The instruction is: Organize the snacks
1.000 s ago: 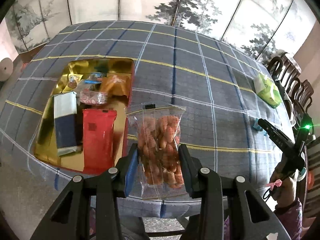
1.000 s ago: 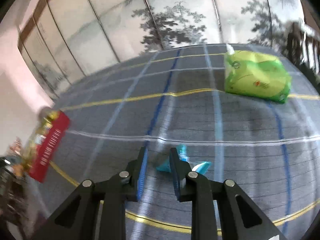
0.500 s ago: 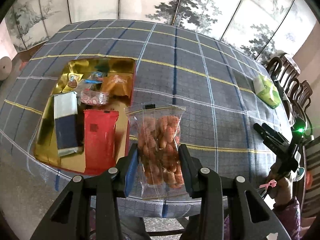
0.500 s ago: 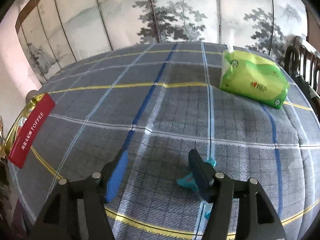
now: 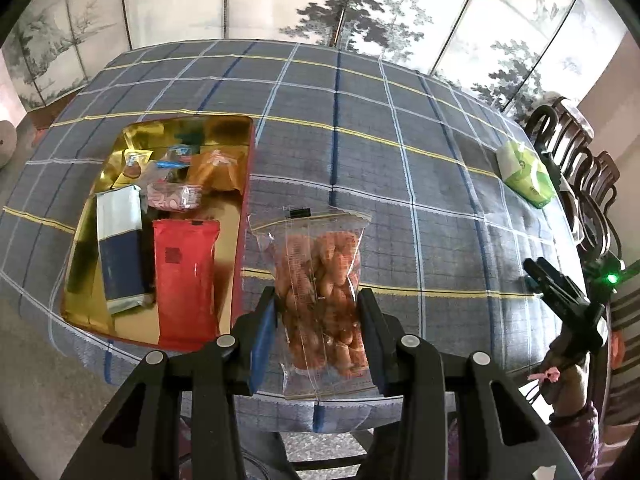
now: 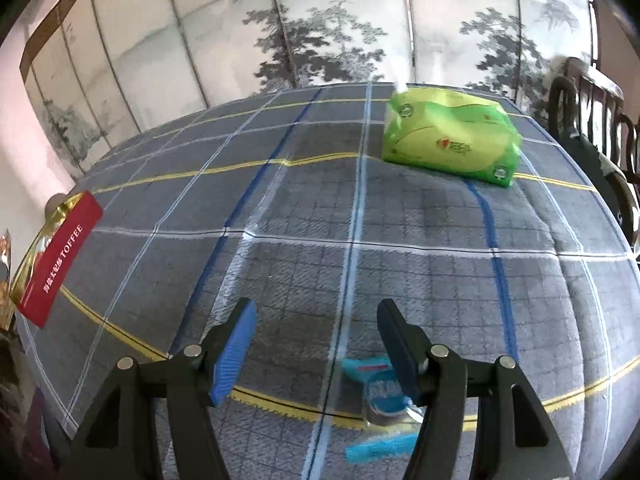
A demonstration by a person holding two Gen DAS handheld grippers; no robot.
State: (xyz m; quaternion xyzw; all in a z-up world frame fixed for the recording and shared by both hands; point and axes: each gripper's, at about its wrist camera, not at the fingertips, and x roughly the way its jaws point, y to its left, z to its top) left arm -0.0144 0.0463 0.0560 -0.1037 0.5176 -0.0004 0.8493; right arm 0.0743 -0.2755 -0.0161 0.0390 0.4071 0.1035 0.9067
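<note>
Left wrist view shows the left gripper (image 5: 318, 316) fingers clamped across the clear snack bag (image 5: 318, 276) (light, crinkly, slippery, I judge) held above the table (image 5: 400, 184) beside the gold tray (image 5: 78, 240), best gripped mid-body, while the right gripper (image 6: 316, 340) fingers gape wide over a blue wrapper (image 6: 376, 394).

Left gripper (image 5: 318, 314): matte black plastic frame, two angular arms, blue pad lining one finger (image 5: 262, 322), silver round screw heads at each pivot. Right gripper (image 6: 314, 338): same black build, blue ribbed pads, silver screws behind fingers. Seen from left wrist view: green LED glowing on its body, pink cord loop below, purple sleeve (image 5: 576, 436) under it
</note>
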